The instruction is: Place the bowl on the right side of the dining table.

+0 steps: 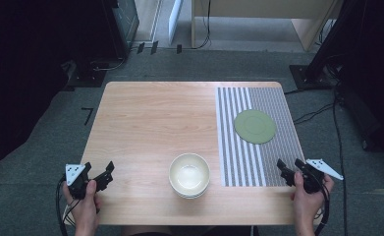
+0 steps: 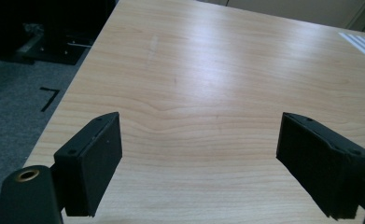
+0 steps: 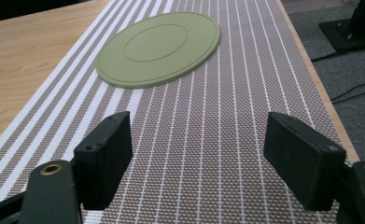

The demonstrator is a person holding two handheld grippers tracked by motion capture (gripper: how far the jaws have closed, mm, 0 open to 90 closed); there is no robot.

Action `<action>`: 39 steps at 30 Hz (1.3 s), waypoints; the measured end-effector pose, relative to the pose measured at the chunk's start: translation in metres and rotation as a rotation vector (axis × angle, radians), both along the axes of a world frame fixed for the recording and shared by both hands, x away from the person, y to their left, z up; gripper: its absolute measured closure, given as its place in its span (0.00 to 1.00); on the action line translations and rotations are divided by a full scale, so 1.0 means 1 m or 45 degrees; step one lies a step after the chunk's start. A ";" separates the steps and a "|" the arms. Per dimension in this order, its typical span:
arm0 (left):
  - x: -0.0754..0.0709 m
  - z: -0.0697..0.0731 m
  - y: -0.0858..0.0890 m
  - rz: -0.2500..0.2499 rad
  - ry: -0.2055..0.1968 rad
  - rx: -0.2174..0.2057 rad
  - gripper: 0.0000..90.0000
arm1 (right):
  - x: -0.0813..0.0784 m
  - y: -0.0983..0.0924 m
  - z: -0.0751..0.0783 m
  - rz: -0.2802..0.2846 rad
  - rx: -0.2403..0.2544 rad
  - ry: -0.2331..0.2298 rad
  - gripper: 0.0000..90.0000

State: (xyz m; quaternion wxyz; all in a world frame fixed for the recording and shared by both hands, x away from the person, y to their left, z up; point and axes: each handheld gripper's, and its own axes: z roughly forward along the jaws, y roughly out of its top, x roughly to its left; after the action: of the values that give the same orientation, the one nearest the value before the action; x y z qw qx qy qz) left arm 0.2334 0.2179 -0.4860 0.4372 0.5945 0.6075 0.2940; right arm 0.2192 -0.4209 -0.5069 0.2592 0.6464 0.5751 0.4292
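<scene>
Left gripper point(image 1: 101, 173) over the near left corner of the table point(image 1: 145, 123), jaws spread wide with bare wood between them and nothing held. Right gripper point(image 1: 290, 168) over the near end of the striped mat point(image 1: 238, 147), jaws likewise wide and empty, aimed along the mat at the green plate point(image 1: 255, 126) lying flat farther up. Cream bowl point(image 1: 189, 175) upright near the front edge, between the two grippers, just left of the mat and apart from both.

A light wooden table point(image 1: 150, 123) stands on grey carpet. On its right part lies a striped woven placemat point(image 1: 278, 162). A cream bowl point(image 1: 189, 175) sits directly on the wood near the front edge, just left of the placemat.
</scene>
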 end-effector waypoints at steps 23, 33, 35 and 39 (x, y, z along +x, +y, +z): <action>0.000 0.014 -0.032 -0.092 -0.036 0.048 0.16 | 0.004 0.026 0.030 0.102 -0.008 -0.066 0.27; 0.005 0.022 -0.041 -0.100 -0.051 0.057 0.16 | 0.021 0.028 0.041 0.128 -0.016 -0.053 0.28; 0.007 0.024 -0.044 -0.102 -0.056 0.051 0.16 | 0.025 0.031 0.043 0.138 -0.017 -0.054 0.28; 0.013 0.026 -0.048 -0.076 -0.068 0.064 0.16 | 0.035 0.038 0.050 0.154 -0.009 -0.065 0.28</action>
State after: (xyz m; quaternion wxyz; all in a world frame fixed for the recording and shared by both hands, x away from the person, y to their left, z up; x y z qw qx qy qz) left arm 0.2461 0.1701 -0.4595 0.4468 0.6150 0.5700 0.3118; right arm 0.2547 -0.3830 -0.4572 0.2497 0.5984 0.6080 0.4581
